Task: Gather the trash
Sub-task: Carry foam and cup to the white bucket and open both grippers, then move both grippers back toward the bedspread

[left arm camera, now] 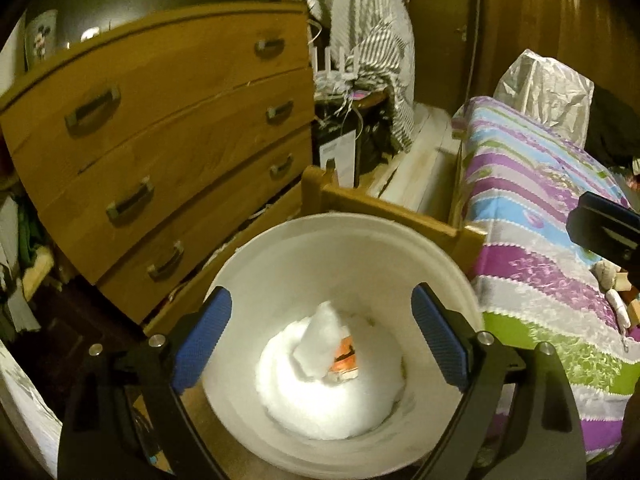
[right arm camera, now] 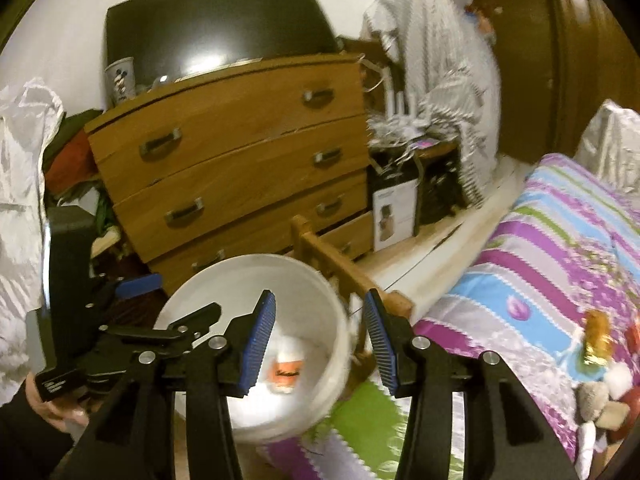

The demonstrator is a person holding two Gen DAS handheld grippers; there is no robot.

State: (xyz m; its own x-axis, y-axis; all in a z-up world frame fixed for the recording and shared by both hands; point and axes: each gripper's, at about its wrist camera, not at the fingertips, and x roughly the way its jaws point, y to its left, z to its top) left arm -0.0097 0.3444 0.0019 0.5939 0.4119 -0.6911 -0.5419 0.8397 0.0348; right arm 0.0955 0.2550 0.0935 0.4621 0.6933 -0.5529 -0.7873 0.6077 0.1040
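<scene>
A white bucket (left arm camera: 340,248) stands on the floor at the foot of the bed. In it lie a white wad of tissue (left arm camera: 316,340) and an orange wrapper (left arm camera: 346,356). My left gripper (left arm camera: 320,336) hangs open above the bucket's mouth with nothing between its blue pads. My right gripper (right arm camera: 320,344) is open too, over the bucket's (right arm camera: 240,276) right rim, and holds nothing. The orange wrapper (right arm camera: 286,374) shows below its left pad. On the bedspread at the right lie a gold wrapper (right arm camera: 596,340) and small soft scraps (right arm camera: 600,400).
A wooden chest of drawers (left arm camera: 160,152) stands behind the bucket, and the wooden bed frame (left arm camera: 380,208) runs beside it. The striped bedspread (right arm camera: 540,260) fills the right. A hand (right arm camera: 52,408) holds the left tool at the lower left. Clutter and a striped cloth (left arm camera: 380,60) fill the back corner.
</scene>
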